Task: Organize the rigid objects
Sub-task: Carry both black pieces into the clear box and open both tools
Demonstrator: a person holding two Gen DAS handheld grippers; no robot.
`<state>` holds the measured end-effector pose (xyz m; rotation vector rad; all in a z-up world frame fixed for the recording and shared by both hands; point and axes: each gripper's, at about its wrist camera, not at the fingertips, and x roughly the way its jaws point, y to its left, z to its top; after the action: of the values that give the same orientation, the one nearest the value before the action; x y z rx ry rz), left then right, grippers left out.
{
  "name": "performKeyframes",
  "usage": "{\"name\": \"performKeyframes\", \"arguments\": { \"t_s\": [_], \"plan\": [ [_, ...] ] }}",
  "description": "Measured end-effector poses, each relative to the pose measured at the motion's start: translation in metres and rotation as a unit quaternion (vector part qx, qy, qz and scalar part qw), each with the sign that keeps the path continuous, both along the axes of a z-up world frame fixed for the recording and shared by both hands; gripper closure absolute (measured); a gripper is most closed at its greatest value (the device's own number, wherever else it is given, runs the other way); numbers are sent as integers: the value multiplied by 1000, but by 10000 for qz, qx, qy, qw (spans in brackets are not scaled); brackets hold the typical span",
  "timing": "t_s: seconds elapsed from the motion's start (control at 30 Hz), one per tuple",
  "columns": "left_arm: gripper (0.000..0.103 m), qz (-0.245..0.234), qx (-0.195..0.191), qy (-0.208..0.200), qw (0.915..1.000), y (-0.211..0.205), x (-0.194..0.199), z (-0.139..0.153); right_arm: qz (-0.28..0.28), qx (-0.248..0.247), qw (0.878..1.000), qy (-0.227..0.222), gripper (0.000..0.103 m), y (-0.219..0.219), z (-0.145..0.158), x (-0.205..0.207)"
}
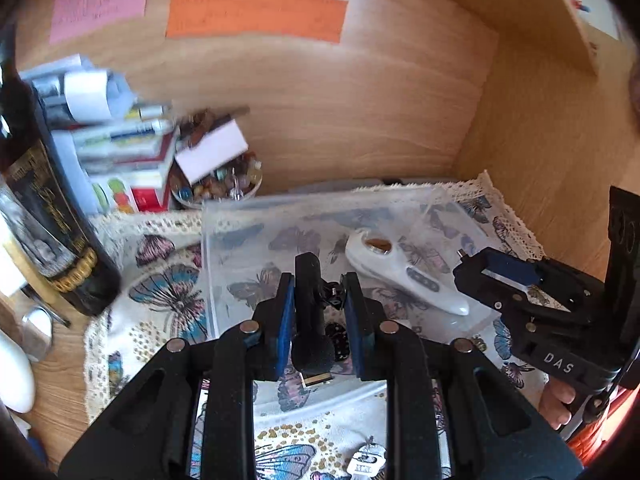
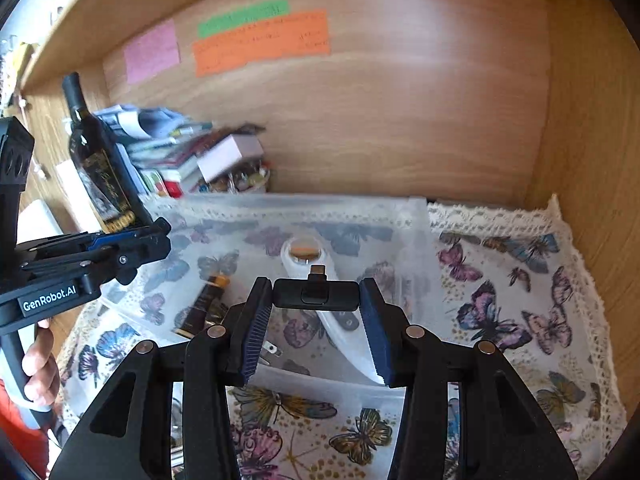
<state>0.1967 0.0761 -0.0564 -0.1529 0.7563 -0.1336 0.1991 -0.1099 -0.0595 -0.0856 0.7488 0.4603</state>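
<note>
My left tool point(image 1: 319, 300) pinches a black microphone point(image 1: 310, 320) upright between its blue pads. My right tool point(image 2: 316, 312) is clamped across a small black plug-in adapter point(image 2: 316, 294), its connector pointing away. Both hang over a clear plastic bag point(image 2: 320, 208) on the butterfly cloth point(image 2: 520, 300). A white handheld device point(image 1: 394, 276) lies in the bag.

A home: a wooden shelf alcove point(image 2: 400, 120) with a lace-edged butterfly cloth point(image 2: 520, 300), a wine bottle point(image 2: 94, 160), stacked medicine boxes point(image 1: 132, 168) and paper notes point(image 1: 256, 14) upper left.
</note>
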Motion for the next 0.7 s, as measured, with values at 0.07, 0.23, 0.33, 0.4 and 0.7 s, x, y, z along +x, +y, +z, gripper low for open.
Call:
{"name": "performKeyframes", "arguments": {
  "t_s": [0.07,0.23,0.33,0.4,0.7],
  "plan": [
    [80,-5,-28,149,9999,1,7,-10,-18,-74,9999,87,61,1,-6,4],
    [80,9,70,275,9996,-2,13,-22,-116,-264,9995,143,61,2,-13,9],
    [80,-37,22,263,9996,-2,13,-21,-97,-314,9994,126,59,4,-13,8],
    [80,-33,-2,253,9997,-1,12,-21,-88,-323,9994,131,59,4,-13,8],
    [57,52,132,62,9999,-2,-1,-6,-65,-281,9996,17,51,-1,-2,-2]
  ]
}}
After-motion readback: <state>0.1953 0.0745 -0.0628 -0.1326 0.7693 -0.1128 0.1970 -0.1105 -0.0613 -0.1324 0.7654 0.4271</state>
